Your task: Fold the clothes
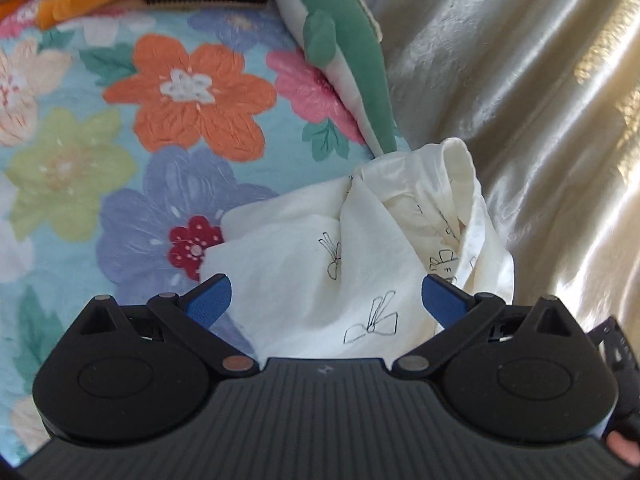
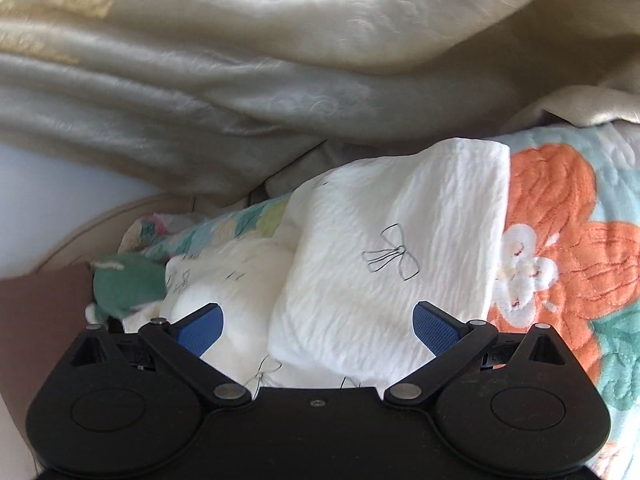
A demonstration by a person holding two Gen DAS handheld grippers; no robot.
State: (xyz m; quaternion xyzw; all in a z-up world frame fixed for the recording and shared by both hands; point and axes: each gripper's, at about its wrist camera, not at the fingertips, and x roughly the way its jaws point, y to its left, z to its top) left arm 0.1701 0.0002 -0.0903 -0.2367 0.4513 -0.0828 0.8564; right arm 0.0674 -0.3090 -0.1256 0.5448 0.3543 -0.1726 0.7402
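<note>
There are no words or labels to read, only little black bow drawings on the white garment [image 1: 320, 264]. It lies on a bed with a quilt [image 1: 120, 160] that is light blue and stitched with big puffy flowers in orange, pink, purple and green. A shiny cream curtain [image 1: 520, 100] with soft folds hangs just beside the bed. The white garment is thin and crinkly; in the left view it is bunched up and rumpled near the curtain, and in the right view part of it lies folded flat. A green and white cloth [image 1: 352, 60] lies next to it, with orange and dark brown things past that. The left tool [image 1: 326, 300] has its blue pads wide apart over the garment, holding nothing. The right tool [image 2: 318, 328] is wide apart too, over the folded part.
</note>
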